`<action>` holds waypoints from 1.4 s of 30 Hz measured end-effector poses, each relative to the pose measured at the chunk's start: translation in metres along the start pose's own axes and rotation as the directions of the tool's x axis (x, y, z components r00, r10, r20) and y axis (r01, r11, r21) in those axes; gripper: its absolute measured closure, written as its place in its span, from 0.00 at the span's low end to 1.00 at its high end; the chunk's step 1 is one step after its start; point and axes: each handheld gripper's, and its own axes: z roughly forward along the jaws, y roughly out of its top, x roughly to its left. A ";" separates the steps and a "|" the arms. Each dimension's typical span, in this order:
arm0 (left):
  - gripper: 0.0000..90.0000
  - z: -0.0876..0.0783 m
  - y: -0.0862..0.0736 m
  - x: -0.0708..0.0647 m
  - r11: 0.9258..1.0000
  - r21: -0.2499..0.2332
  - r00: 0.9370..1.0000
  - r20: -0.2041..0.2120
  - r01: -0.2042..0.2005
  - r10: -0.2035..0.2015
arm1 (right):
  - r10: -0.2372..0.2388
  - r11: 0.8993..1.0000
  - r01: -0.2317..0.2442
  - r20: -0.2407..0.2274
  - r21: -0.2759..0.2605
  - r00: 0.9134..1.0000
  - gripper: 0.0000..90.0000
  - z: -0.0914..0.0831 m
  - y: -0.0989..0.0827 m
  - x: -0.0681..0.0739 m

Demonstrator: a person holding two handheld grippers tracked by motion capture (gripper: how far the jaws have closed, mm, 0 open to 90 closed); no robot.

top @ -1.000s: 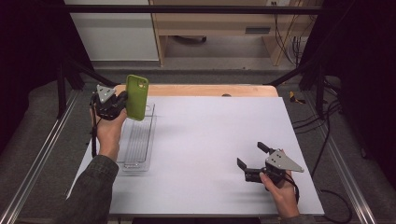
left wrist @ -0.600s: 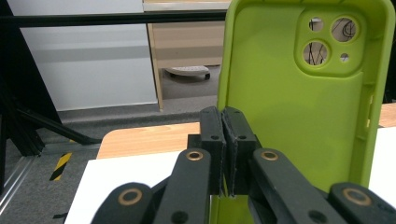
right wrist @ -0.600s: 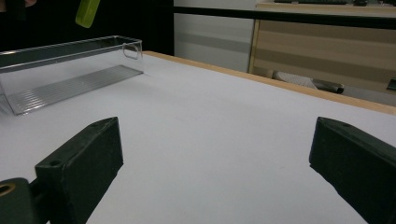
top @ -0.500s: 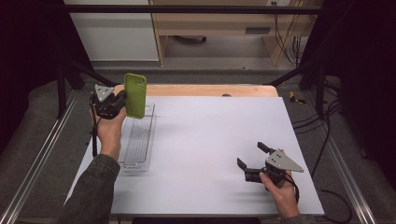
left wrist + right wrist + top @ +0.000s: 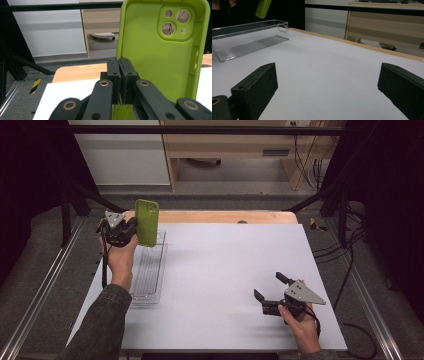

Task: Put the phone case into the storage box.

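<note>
A lime-green phone case (image 5: 147,222) hangs upright in the air above the far end of a clear plastic tray (image 5: 148,279), which lies at the left of the white table. My left gripper (image 5: 134,228) is shut on the case's side edge. In the left gripper view the jaws (image 5: 119,62) pinch the case's rim, and the case's (image 5: 160,55) hollow inside with its camera cut-outs faces the camera. My right gripper (image 5: 269,286) rests low at the table's front right, open with nothing between its jaws (image 5: 327,82). From there the tray (image 5: 249,35) and the case (image 5: 263,8) appear far off.
The white table top (image 5: 235,265) has a wooden strip (image 5: 220,216) along its far edge. Black frame bars and metal rails run along both sides. Cabinets and cables stand on the floor beyond the table.
</note>
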 end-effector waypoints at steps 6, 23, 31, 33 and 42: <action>0.96 0.010 -0.002 0.000 1.000 0.017 1.000 0.000 0.004 -0.004 | 0.000 1.000 0.000 0.000 -0.001 1.000 0.03 0.000 0.000 0.000; 0.97 0.025 -0.001 0.003 0.999 0.038 1.000 -0.020 0.018 -0.017 | 0.001 1.000 -0.001 -0.005 0.000 1.000 0.03 0.000 0.000 0.000; 0.96 0.030 -0.006 0.005 0.997 0.063 0.999 -0.032 0.041 -0.039 | 0.002 1.000 -0.002 -0.003 -0.002 1.000 0.03 -0.001 0.000 0.000; 0.96 0.030 -0.007 0.005 0.997 0.068 0.999 -0.032 0.038 -0.036 | 0.002 1.000 -0.002 -0.003 -0.002 1.000 0.03 -0.001 0.000 0.000; 0.96 0.030 -0.009 0.003 0.998 0.055 0.999 -0.032 0.041 -0.039 | 0.003 1.000 -0.003 0.000 -0.005 1.000 0.03 -0.001 0.000 -0.001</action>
